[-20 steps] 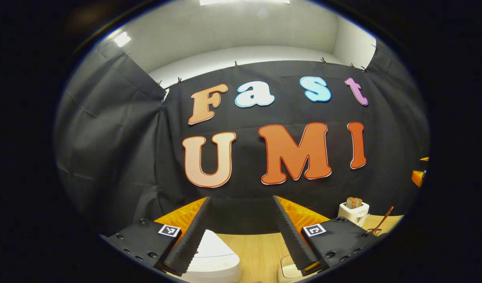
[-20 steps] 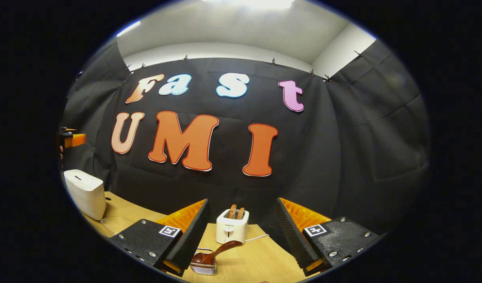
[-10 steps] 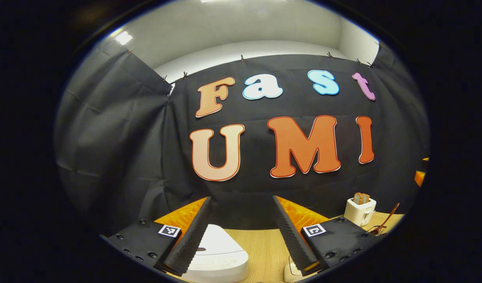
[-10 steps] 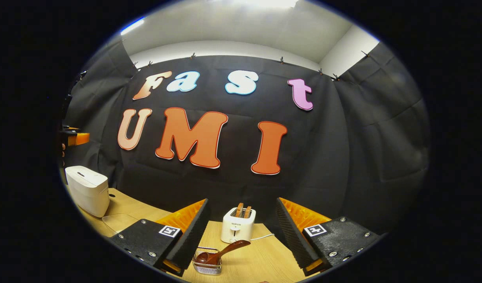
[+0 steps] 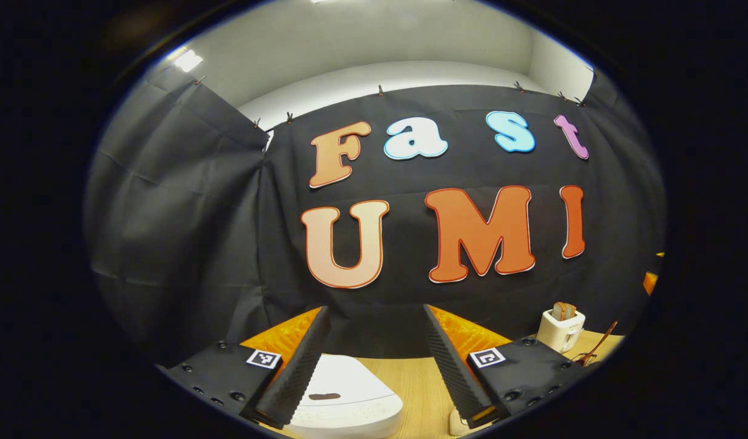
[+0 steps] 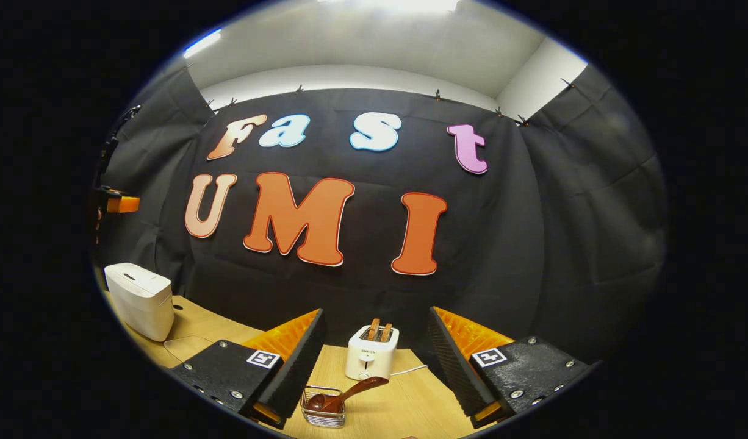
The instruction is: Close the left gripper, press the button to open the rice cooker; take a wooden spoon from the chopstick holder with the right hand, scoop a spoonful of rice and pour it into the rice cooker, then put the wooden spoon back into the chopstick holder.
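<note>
You've eased left gripper (image 5: 374, 360) forward; rice cooker (image 5: 343, 399) shows more lid between fingers now. Fingers spread wide, holding nothing; close them first, so blunt tip can press button. Right gripper (image 6: 374, 366) also spread, empty, aimed at wooden spoon (image 6: 343, 396) lying tilted in wire chopstick holder (image 6: 323, 413), handle up for easy pickup. Toaster (image 6: 371, 353) behind; front label too small to read. Cooker lid down
</note>
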Motion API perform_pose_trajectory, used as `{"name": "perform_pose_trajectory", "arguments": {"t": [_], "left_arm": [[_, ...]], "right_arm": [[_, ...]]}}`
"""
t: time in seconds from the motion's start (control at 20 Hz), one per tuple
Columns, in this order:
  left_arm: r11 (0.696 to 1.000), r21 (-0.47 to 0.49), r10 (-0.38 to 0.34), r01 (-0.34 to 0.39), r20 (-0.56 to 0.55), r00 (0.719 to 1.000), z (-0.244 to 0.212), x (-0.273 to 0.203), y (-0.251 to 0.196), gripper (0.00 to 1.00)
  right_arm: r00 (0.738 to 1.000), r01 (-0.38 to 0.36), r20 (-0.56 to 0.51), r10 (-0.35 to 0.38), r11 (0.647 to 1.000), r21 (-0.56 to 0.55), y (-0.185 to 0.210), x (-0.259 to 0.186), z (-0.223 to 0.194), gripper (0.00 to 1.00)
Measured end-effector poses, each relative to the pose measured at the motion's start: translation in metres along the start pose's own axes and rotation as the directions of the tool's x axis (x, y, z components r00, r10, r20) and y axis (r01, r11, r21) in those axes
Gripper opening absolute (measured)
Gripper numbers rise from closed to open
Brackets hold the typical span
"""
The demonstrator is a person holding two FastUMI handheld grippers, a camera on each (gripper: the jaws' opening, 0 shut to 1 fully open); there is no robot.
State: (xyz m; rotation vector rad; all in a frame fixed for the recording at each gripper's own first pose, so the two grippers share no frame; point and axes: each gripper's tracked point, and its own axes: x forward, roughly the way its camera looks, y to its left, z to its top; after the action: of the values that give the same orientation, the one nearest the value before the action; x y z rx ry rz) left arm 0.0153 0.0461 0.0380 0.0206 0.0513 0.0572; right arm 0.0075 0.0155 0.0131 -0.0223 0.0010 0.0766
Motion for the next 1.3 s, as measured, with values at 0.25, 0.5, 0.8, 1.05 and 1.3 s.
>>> {"name": "perform_pose_trajectory", "arguments": {"t": [0.25, 0.5, 0.8, 1.05, 1.3], "left_arm": [[1.0, 0.019, 0.01, -0.01, 0.003, 1.0, 0.027, 0.003, 0.01, 0.96], [0.999, -0.049, -0.021, 0.019, -0.036, 0.999, 0.01, 0.005, 0.004, 0.89], [0.997, 0.016, 0.075, -0.073, -0.19, 0.979, -0.044, 0.026, 0.036, 0.32], [0.996, 0.055, 0.083, -0.069, -0.333, 0.939, -0.089, 0.043, 0.038, 0.04], [0.994, 0.061, 0.108, -0.09, -0.447, 0.888, -0.123, 0.045, 0.047, 0.04]], "right_arm": [[1.0, -0.012, 0.004, 0.012, 1.0, -0.019, -0.001, 0.0, 0.014, 0.98], [0.999, -0.032, -0.039, 0.032, 0.999, 0.012, 0.003, -0.002, -0.001, 0.98], [0.997, -0.039, -0.072, 0.037, 0.999, -0.033, 0.012, -0.002, -0.021, 0.98], [0.993, -0.055, -0.106, 0.053, 0.998, -0.009, 0.016, -0.001, -0.034, 0.99], [0.993, -0.042, -0.116, 0.039, 0.999, -0.022, 0.011, 0.005, -0.038, 0.98]]}}
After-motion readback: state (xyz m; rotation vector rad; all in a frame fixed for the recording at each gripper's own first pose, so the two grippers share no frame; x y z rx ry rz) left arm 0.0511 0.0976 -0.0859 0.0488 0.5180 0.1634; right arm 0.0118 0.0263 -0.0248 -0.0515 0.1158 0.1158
